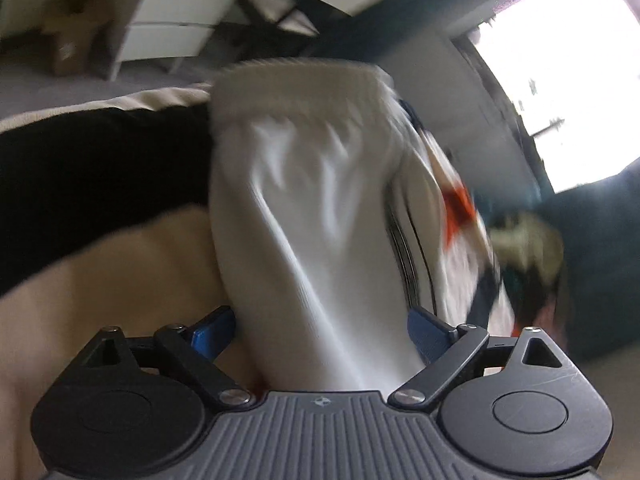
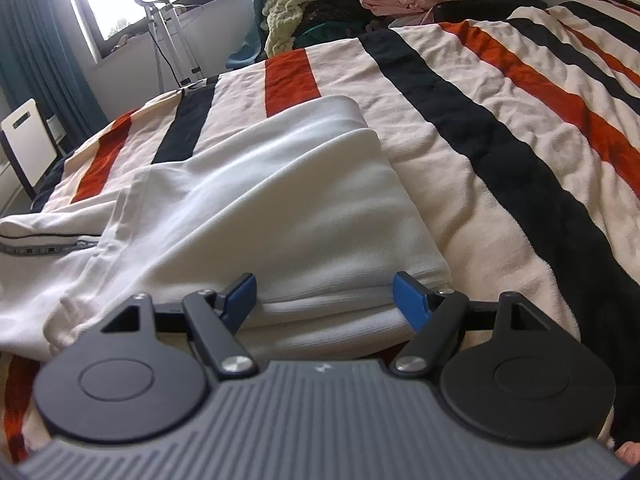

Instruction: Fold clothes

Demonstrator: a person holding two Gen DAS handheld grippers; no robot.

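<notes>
Honestly, both grippers' jaws sit apart around the white knit garment [image 2: 280, 200] on the striped fleece bed blanket [image 2: 500, 128], so folded layers could slide loose.

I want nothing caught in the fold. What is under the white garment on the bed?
The white garment lies on the striped blanket, which shows all around it. Whatever sits directly beneath its folded layers is covered.
</notes>
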